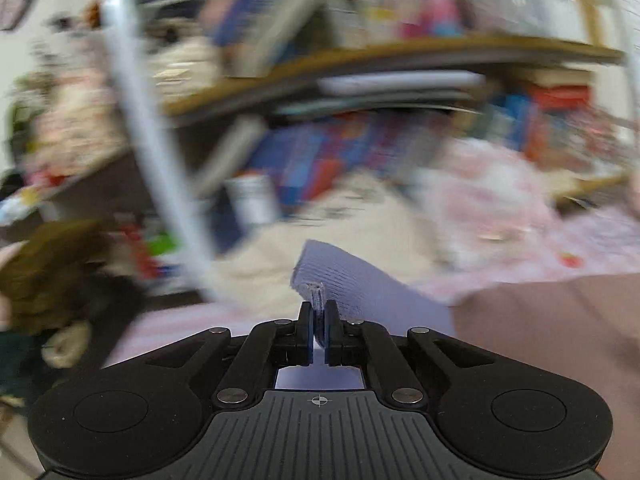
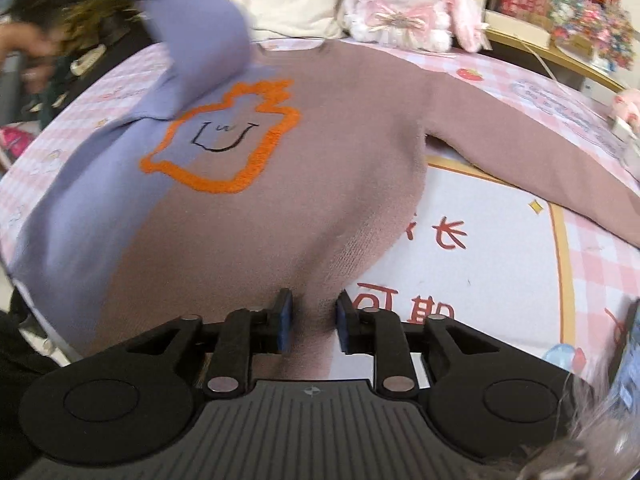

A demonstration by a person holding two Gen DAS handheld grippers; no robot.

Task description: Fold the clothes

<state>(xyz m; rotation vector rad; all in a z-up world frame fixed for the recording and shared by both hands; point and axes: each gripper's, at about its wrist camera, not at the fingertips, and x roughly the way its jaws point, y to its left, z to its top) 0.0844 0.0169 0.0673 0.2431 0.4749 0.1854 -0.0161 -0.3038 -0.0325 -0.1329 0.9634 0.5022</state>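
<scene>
Folding in progress: left gripper is clamping the lavender sleeve cuff, lifting it over the sweater, which is lying flat on the bed. Right gripper is standing apart w/ hem cloth between its pads. Sleeve should be going straight across the chest, kept taut.

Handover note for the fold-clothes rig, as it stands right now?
Left gripper: shut on the cuff of the lilac knit sleeve, which is lifted and arcs over the sweater's chest.
Right gripper: open, at the hem of the brown-and-lilac knit sweater; fabric lies between its pads, not pinched.
Sweater lies face up on the pink checked bedcover, orange outline design showing. Brown sleeve is spread flat to the side.
Done: lilac sleeve fold is under way.
Left: lay that sleeve down, fold the brown sleeve in, then fold the body.
</scene>
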